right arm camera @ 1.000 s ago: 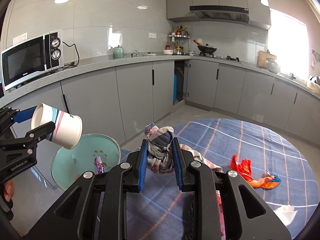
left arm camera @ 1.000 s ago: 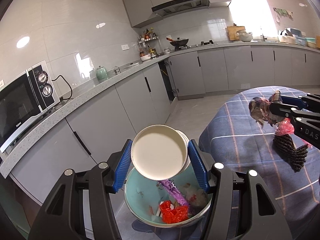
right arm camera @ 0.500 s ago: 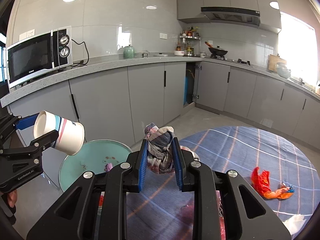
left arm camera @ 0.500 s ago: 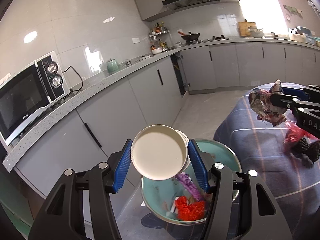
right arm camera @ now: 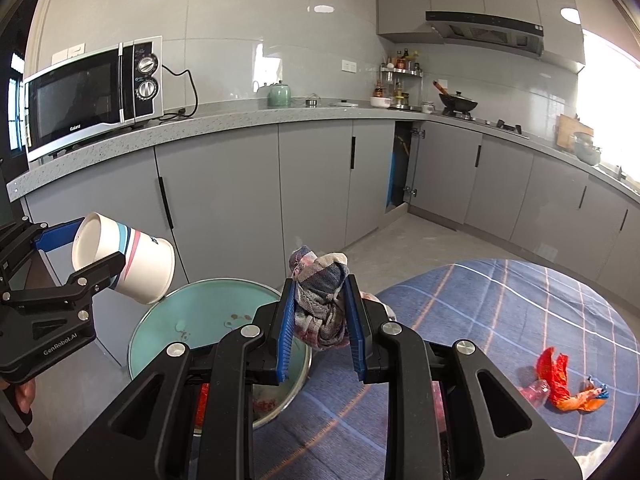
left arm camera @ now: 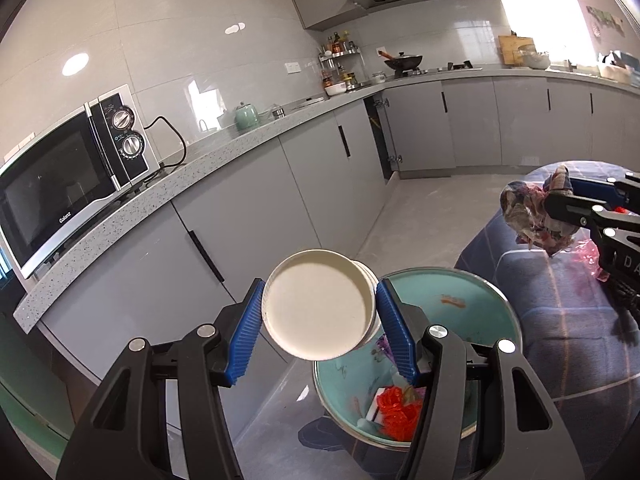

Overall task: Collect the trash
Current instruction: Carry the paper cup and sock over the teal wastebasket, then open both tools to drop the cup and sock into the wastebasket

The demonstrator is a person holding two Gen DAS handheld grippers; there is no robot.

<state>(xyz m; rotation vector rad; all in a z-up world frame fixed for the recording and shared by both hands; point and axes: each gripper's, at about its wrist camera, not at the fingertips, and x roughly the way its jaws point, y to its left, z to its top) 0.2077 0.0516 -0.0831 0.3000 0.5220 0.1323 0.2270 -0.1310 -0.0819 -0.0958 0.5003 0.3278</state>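
1. The left gripper (left arm camera: 320, 312) is clamped on a paper cup (left arm camera: 318, 304), its blue pads pressing both sides; the cup lies tipped on its side above the floor, with its mouth pointing down toward the bin (left arm camera: 496, 312).
2. The right gripper (right arm camera: 320, 320) is clamped on a crumpled checked cloth (right arm camera: 320, 300), held in the air beside the bin's rim (right arm camera: 200, 284).
3. The teal bin stands on the floor against the edge of the table (right arm camera: 500, 312), which has a blue plaid cover. Red wrappers (left arm camera: 396, 412) and a purple scrap (left arm camera: 383, 346) lie inside it.
4. An orange wrapper (right arm camera: 560, 384) lies on the table, well apart from the bin.
5. A microwave (right arm camera: 92, 96) sits on the counter (right arm camera: 240, 120) behind.
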